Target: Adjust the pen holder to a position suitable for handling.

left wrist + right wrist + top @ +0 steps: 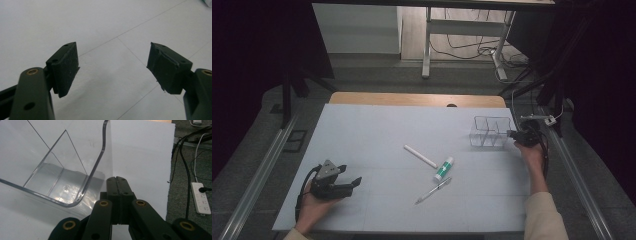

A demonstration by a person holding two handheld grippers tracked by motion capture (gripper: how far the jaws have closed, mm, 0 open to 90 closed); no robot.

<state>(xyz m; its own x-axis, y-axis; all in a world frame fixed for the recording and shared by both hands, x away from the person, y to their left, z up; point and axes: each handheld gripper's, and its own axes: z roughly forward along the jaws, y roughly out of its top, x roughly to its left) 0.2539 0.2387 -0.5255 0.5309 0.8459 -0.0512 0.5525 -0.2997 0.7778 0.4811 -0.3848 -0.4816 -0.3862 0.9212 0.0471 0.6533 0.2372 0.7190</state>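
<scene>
A clear plastic organizer with divided compartments stands at the right of the white table mat. My right gripper is shut and sits at the organizer's right outer wall. In the right gripper view its jaws are pressed together just outside the clear wall, with nothing seen between them. My left gripper rests low at the near left, held in a hand, and it is open. The left gripper view has its pads wide apart over bare mat. A white stick, a green-and-white glue stick and a pen lie mid-table.
The mat's right edge runs close beside my right gripper. Beyond that edge are grey floor, cables and a white power strip. A wooden table edge shows behind the mat. Metal rails run along both sides.
</scene>
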